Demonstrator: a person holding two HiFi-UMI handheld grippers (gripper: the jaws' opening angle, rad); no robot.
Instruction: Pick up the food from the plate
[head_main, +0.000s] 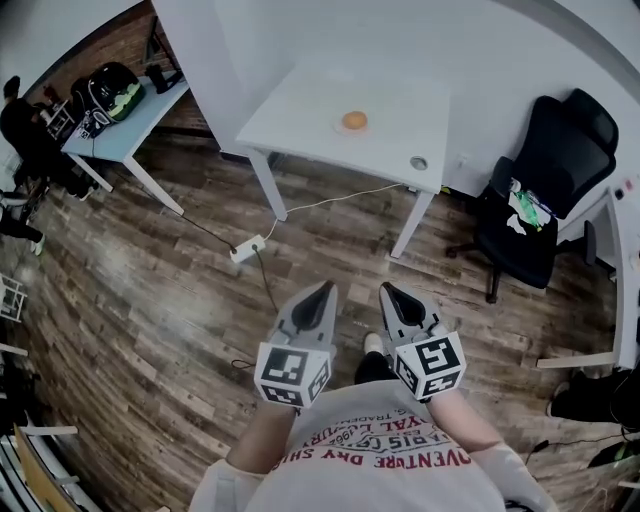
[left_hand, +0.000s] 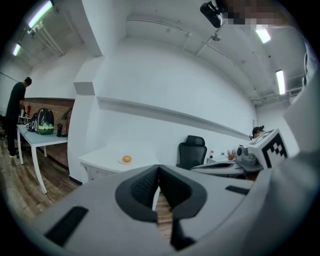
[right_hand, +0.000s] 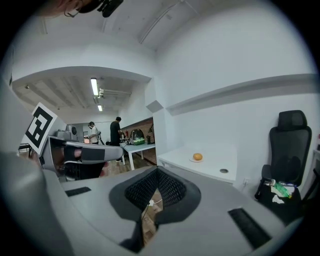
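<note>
Left tongs (head_main: 327, 288), right tongs (head_main: 386, 289), food (head_main: 354, 121) well ahead

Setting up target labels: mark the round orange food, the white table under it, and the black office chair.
round orange food (head_main: 354, 121), head view, middle of its top
white table (head_main: 300, 115), head view, bare top left of the food
black office chair (head_main: 565, 150), head view, its backrest

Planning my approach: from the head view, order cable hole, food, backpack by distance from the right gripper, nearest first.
1. Cable hole, near right corner of the table, ahead of the right gripper.
2. Food, farther in, mid-table.
3. Backpack, far left.
</note>
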